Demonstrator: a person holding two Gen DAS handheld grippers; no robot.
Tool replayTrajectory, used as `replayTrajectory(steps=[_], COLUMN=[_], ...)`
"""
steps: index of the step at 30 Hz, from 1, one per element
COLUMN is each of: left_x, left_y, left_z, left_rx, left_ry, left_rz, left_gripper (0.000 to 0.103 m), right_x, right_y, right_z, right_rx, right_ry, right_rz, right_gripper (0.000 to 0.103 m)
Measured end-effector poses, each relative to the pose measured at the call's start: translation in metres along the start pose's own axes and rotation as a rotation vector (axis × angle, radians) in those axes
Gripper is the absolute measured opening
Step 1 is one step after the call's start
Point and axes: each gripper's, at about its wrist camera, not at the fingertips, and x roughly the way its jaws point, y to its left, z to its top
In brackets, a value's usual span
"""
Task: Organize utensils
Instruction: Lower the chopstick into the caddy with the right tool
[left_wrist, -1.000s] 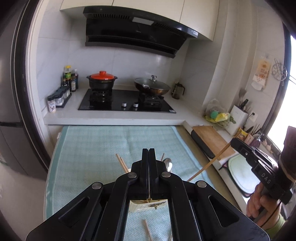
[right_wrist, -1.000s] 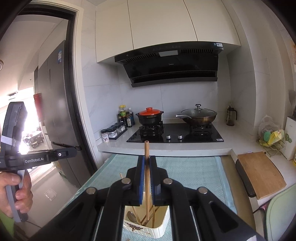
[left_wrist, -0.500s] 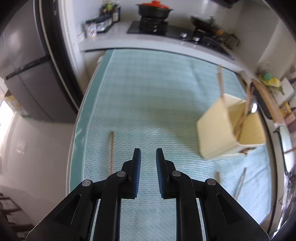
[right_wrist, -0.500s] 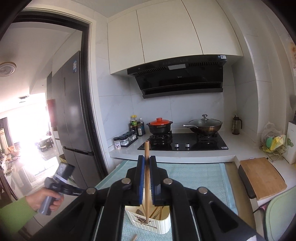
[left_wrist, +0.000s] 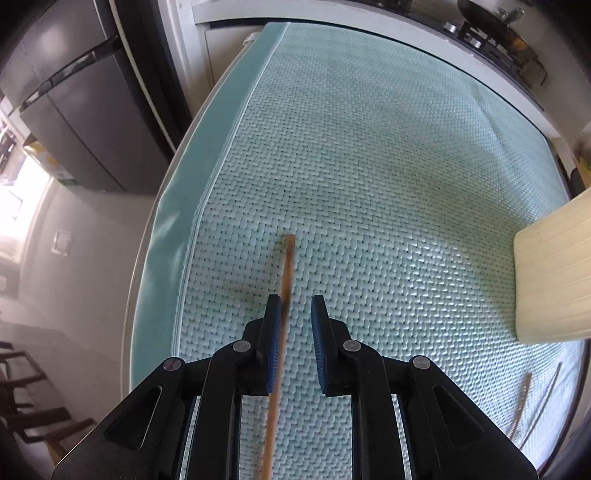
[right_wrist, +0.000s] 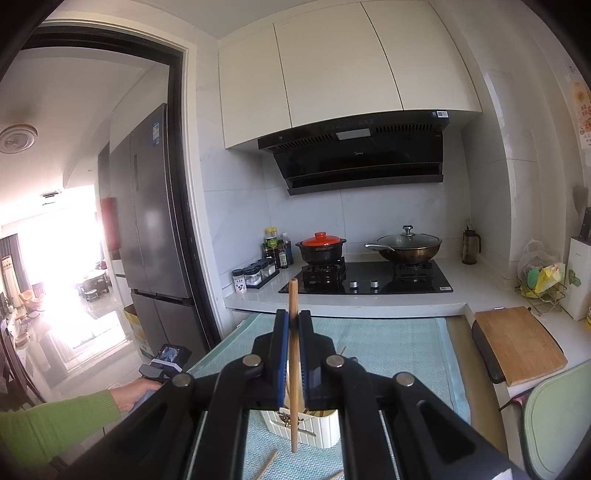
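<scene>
In the left wrist view my left gripper (left_wrist: 293, 306) is open and low over the teal mat (left_wrist: 369, 147), with a wooden chopstick (left_wrist: 286, 273) lying on the mat between its jaws, close to the left pad. The cream utensil holder (left_wrist: 554, 273) stands at the right edge. In the right wrist view my right gripper (right_wrist: 294, 321) is shut on a second wooden chopstick (right_wrist: 293, 354), held upright above the cream holder (right_wrist: 314, 432), which has utensils in it.
Loose chopsticks lie on the mat at the near right (left_wrist: 524, 402) and in front of the holder (right_wrist: 267, 461). A stove with a red-lidded pot (right_wrist: 321, 247) and a wok (right_wrist: 406, 247) stands behind. A wooden board (right_wrist: 517, 343) lies at the right, a fridge (right_wrist: 155, 221) at the left.
My left gripper has opened, swung left and down to the mat, and now straddles the lying chopstick. My right gripper has kept its chopstick upright over the holder.
</scene>
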Motion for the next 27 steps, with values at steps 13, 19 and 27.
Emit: replayTrajectory(steps=[13,19,27], left_x=[-0.018,-0.121,-0.274], left_y=[-0.001,-0.018,-0.074], left_z=[-0.012,-0.04,-0.016], left_rx=[-0.028,0.019,0.098], left_ry=[-0.061,-0.248,-0.574], left_rz=[-0.046,-0.179,-0.287], left_gripper=[0.002,0.002,0.002], right_x=[-0.005,-0.001,0.028], right_y=[-0.006,-0.008,-0.005], right_z=[-0.012,-0.015,0.001], right_rx=[0.031,0.039,0.042], right_ry=[0.03,0.041,0.047], right_rz=[-0.006,-0.002,0.002], right_gripper=[0.006,0.006,0.006])
